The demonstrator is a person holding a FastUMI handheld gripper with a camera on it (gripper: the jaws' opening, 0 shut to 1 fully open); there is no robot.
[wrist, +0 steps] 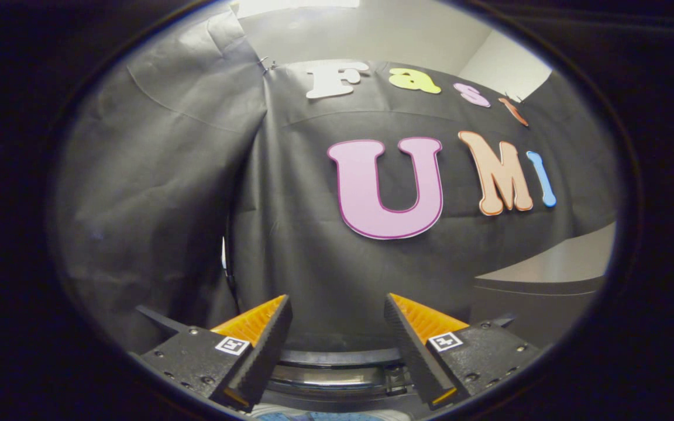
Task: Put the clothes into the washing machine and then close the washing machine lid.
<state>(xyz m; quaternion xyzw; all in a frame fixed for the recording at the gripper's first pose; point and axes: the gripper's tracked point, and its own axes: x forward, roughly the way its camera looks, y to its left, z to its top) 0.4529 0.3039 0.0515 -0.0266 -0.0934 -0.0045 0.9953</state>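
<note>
Spread wide apart, the gripper (337, 304) holds nothing; its fingers (267, 345) point level toward the black cloth wall (313, 263) hung just ahead. Below and between them curves the washer's rim (337, 374), dark with a shiny band, and a sliver of blue-grey cloth (337, 416) shows at the very bottom inside it, too little to tell what it is. Beyond the right finger stands a grey counter (559, 269). Whether the washer's lid is up cannot be told.
</note>
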